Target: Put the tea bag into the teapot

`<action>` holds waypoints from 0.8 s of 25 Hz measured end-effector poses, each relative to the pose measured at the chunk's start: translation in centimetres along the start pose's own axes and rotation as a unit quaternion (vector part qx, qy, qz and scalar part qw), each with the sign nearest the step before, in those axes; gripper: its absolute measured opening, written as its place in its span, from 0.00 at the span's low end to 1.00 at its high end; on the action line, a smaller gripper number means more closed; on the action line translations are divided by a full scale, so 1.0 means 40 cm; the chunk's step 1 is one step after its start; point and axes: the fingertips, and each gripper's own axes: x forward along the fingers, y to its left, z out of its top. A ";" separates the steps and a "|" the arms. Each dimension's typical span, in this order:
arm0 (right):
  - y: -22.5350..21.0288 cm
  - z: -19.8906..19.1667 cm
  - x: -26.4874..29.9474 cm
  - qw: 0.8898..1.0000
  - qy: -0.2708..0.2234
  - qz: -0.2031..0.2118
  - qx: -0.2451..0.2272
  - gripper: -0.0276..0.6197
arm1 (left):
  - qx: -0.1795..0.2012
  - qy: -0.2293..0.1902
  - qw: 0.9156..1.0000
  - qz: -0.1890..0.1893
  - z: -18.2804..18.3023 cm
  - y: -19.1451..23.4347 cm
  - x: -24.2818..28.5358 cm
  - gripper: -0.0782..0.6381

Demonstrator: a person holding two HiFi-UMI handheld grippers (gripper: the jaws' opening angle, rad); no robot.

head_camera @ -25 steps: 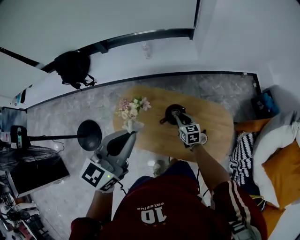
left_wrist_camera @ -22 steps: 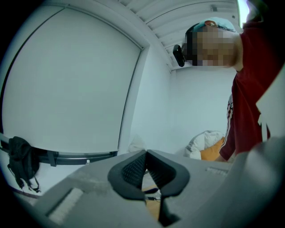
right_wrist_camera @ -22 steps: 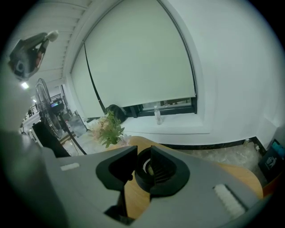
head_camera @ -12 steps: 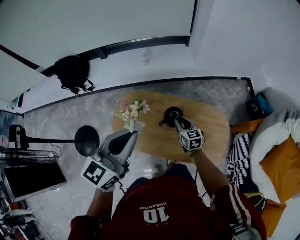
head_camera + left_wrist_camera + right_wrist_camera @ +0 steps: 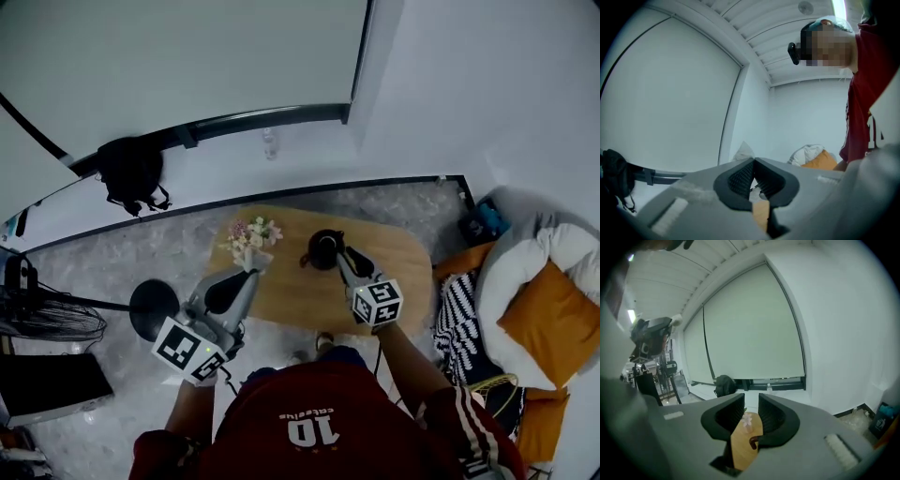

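Now ribbed left tongs (image 5: 753,161) meet; right tongs (image 5: 751,404) parted — both empty; oval wooden table (image 5: 398,267)

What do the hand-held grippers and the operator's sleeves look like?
The left hand-held gripper and right hand-held gripper are both light grey moulded bodies. Each tapers to two jaws lined with black ribbed pads and carries a white cube with black square markers. The person wears a dark red shirt with a white "10" print and white stripes on the right sleeve.
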 end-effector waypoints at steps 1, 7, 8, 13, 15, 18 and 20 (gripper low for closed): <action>0.015 0.020 -0.023 1.000 -0.010 -0.002 -0.002 0.17 | 0.001 -0.002 1.000 -0.001 0.000 -0.003 -0.015 0.11; 0.133 0.140 -0.168 0.998 -0.065 0.000 -0.023 0.17 | 0.003 -0.018 1.000 -0.009 0.008 -0.039 -0.091 0.11; 0.152 0.156 -0.191 0.997 -0.073 0.001 -0.027 0.17 | 0.004 -0.021 1.000 -0.011 0.010 -0.048 -0.101 0.11; 0.243 0.244 -0.307 0.992 -0.116 -0.006 -0.049 0.17 | 0.014 -0.034 0.999 -0.019 0.023 -0.096 -0.149 0.11; 0.275 0.285 -0.357 0.989 -0.134 -0.013 -0.059 0.17 | 0.020 -0.037 0.999 -0.020 0.030 -0.110 -0.163 0.11; 0.323 0.338 -0.427 0.985 -0.159 -0.018 -0.069 0.17 | 0.024 -0.042 0.999 -0.018 0.042 -0.125 -0.184 0.11; 0.349 0.366 -0.467 0.982 -0.173 -0.021 -0.072 0.17 | 0.023 -0.045 0.999 -0.017 0.047 -0.132 -0.192 0.11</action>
